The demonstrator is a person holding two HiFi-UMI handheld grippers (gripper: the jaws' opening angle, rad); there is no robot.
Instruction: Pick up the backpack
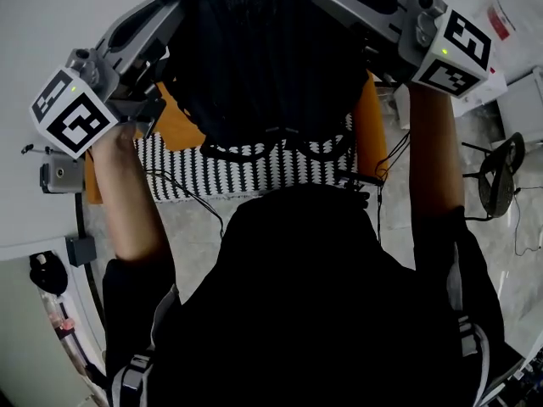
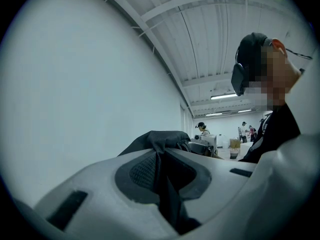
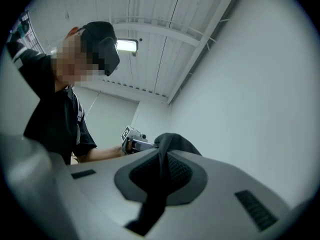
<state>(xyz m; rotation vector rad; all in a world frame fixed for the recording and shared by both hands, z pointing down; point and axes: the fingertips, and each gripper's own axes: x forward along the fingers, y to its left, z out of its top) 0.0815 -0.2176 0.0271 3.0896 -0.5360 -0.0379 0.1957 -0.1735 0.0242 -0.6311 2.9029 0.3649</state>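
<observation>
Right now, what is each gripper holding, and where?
Both hold the black backpack: left gripper pinches fabric at its left side, right gripper at its right side. Strap or body, cannot tell.

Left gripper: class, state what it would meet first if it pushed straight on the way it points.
The backpack: its black fabric is pinched in the left gripper and bunches just ahead. Beyond that, probably the right gripper; depth is unclear.
</observation>
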